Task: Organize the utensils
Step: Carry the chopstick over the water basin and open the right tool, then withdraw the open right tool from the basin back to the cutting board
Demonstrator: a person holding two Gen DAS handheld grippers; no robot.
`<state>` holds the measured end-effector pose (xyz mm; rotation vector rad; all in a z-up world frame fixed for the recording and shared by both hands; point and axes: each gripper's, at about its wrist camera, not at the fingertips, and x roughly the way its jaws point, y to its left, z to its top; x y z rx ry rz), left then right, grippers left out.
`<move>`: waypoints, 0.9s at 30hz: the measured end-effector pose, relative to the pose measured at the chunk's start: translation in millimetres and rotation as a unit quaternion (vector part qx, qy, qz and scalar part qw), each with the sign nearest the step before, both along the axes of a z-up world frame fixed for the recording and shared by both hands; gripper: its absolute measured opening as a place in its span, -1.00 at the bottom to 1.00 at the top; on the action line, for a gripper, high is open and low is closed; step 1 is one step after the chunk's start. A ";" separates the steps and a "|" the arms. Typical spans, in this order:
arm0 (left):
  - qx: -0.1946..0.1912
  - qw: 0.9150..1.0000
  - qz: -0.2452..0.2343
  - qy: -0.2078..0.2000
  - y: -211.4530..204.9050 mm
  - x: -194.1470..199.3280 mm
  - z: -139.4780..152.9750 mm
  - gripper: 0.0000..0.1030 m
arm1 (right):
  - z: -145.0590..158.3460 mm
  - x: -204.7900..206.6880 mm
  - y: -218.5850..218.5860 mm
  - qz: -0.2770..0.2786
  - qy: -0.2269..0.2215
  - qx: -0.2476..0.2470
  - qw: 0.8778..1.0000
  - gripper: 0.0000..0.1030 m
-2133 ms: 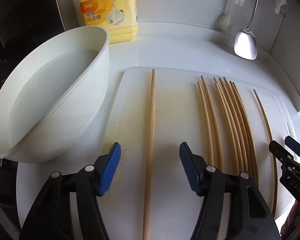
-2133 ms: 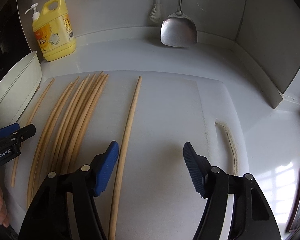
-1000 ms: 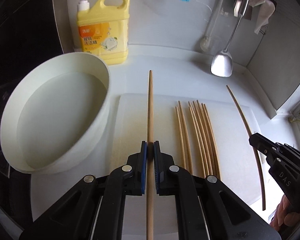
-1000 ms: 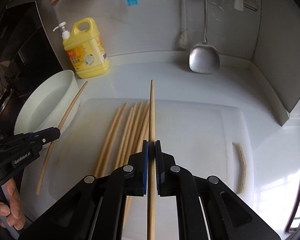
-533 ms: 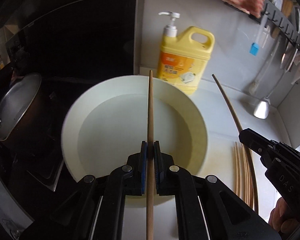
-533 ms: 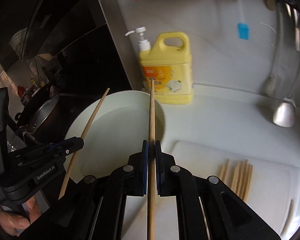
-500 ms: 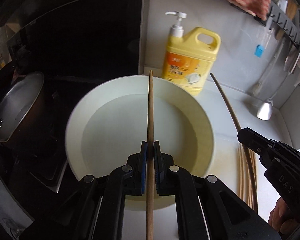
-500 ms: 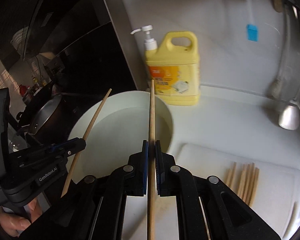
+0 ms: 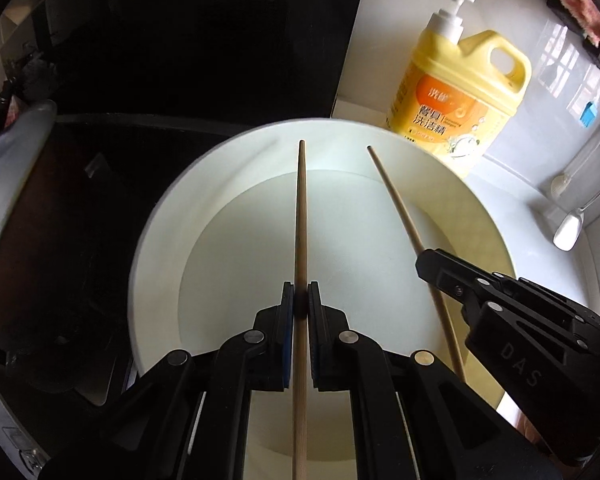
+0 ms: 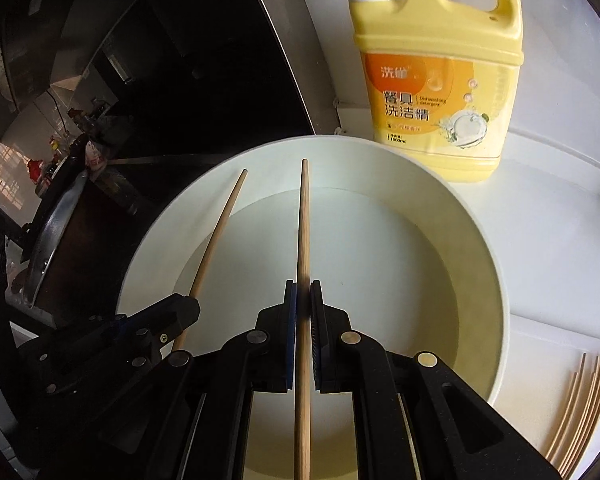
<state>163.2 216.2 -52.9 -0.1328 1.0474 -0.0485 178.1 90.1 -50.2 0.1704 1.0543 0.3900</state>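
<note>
Chopsticks are the business here, one pinched in each gripper and both poised over the white basin [image 9: 156, 240]. The left gripper [image 9: 300, 304] is clamped tight on the left chopstick [image 9: 301, 216], its blue pads gripping the stick about midway, so the front half juts ahead above the basin's water. From the right wrist view, the right gripper [image 10: 303, 300] is likewise closed hard on the right chopstick [image 10: 303, 224], tip toward the far rim. Each camera also catches the other tool to the side, with the two sticks angled apart and not touching.

To do this step well, I judge that each gripper should come lower and tilt down until the tip is inside the rim before the jaws part; dropped from this height a stick could bounce or tip over the edge. Releasing one at a time keeps them from knocking together. Both should land lengthwise across the basin, clear of the dark pot [image 9: 4, 208] on the left.

Beyond the basin stands the yellow detergent jug [image 10: 436, 80], and the remaining chopsticks [image 10: 580, 404] lie bunched on the cutting board [image 10: 540, 360], waiting their turn.
</note>
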 end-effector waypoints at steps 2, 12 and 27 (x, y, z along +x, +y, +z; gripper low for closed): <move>-0.001 1.000 -0.003 0.009 -0.7 6.1 -7.0 -0.86 | -7.0 5.2 2.1 -0.006 0.015 -0.008 1.000 -0.87; 0.005 0.999 -0.012 0.052 -4.6 21.8 -34.0 -0.85 | -27.0 16.2 6.9 -0.016 0.045 -0.034 0.998 -0.87; 0.011 0.999 0.003 0.039 5.3 11.6 -24.9 -0.15 | -20.7 11.1 1.0 -0.030 0.026 -0.056 0.998 -0.55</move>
